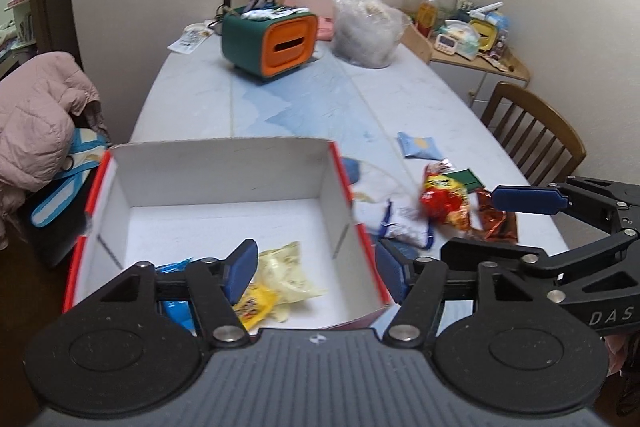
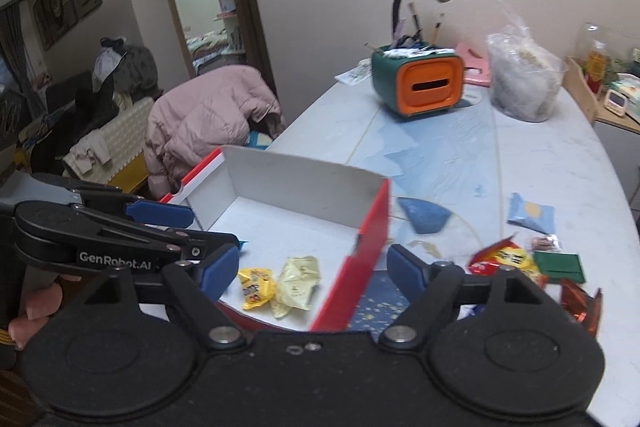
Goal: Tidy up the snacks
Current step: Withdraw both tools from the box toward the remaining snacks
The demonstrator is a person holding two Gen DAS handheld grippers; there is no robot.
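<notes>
Left gripper (image 1: 316, 269) jaws are seen apart, empty, above the white cardboard box (image 1: 224, 167) holding crinkly yellow packets (image 1: 280, 275). Right gripper (image 2: 312, 267) likewise parted, empty. Remaining glossy red snack bag (image 2: 506, 261) lies right of the box, nearer the right gripper.

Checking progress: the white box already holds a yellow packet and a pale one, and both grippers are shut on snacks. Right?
Not quite. In both wrist views the left gripper and right gripper stand open and empty. The white box does hold the yellow packet and pale packet.
</notes>
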